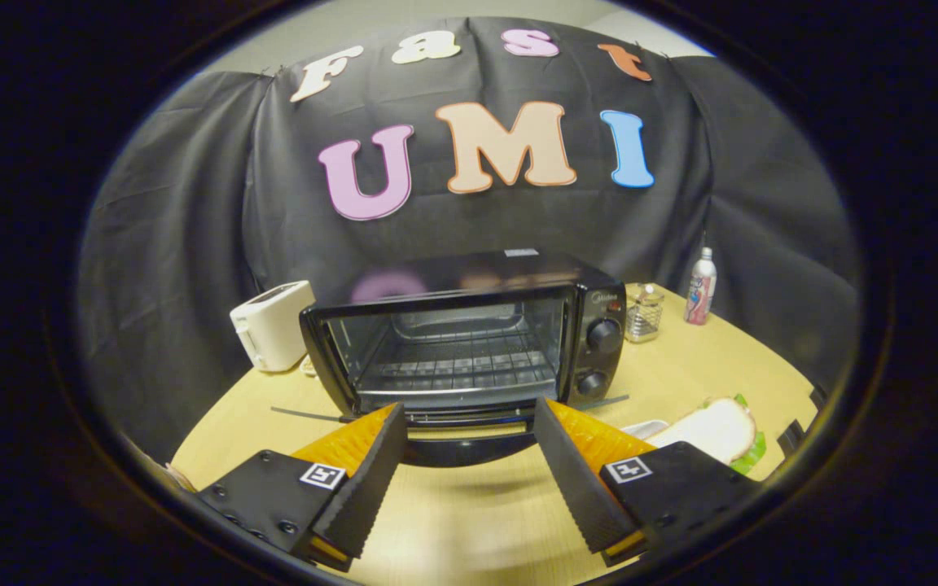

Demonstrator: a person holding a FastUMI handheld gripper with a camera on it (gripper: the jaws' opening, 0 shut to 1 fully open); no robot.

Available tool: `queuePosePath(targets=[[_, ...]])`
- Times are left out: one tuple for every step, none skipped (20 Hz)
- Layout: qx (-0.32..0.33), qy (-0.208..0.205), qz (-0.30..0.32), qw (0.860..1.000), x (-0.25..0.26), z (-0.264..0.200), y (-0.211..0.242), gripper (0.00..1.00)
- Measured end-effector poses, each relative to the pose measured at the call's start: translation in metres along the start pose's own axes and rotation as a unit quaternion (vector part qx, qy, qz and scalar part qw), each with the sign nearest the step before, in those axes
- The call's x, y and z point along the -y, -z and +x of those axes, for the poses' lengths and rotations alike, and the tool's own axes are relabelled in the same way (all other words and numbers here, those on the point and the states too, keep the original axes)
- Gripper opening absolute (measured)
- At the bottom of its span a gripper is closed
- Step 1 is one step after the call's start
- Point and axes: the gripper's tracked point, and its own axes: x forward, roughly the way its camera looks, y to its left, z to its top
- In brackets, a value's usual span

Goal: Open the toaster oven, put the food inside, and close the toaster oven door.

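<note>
A black toaster oven [469,325] stands on the wooden table just ahead of my fingers. Its door [461,448] is folded down toward me, and the wire rack [457,362] inside is bare. My gripper [469,407] is open, its orange-and-black fingers [363,468] spread wide at either side of the lowered door's front edge, with nothing pressed between them. The food, a white-bread sandwich with green lettuce [717,427], lies on a white plate [646,426] to the right of the right finger.
A white pop-up toaster [272,325] sits left of the oven. A small glass jar [644,312] and a white bottle [701,286] stand behind it on the right. Bare table [469,529] lies under the fingers. Black cloth walls the booth.
</note>
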Motion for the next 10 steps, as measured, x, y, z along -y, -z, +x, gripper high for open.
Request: queuePosePath(targets=[[-0.004,0.000,-0.001,1.000,0.001,-0.002,0.003,1.00],[-0.008,0.000,0.000,1.000,0.001,-0.002,0.003,1.00],[-0.013,0.001,0.002,1.000,0.002,-0.002,0.005,0.99],[-0.019,0.001,0.002,1.000,0.003,-0.001,0.007,0.99],[-0.026,0.001,0.000,1.000,0.003,-0.003,0.010,0.99],[-0.034,0.001,-0.004,0.999,0.004,-0.004,0.013,0.99],[-0.044,0.002,-0.008,0.999,0.005,-0.006,0.018,0.98],[-0.058,0.003,-0.010,0.998,0.008,-0.007,0.023,0.98],[-0.072,0.003,-0.009,0.997,0.011,-0.009,0.029,0.98],[-0.087,0.000,-0.009,0.996,0.012,-0.011,0.036,0.97]])
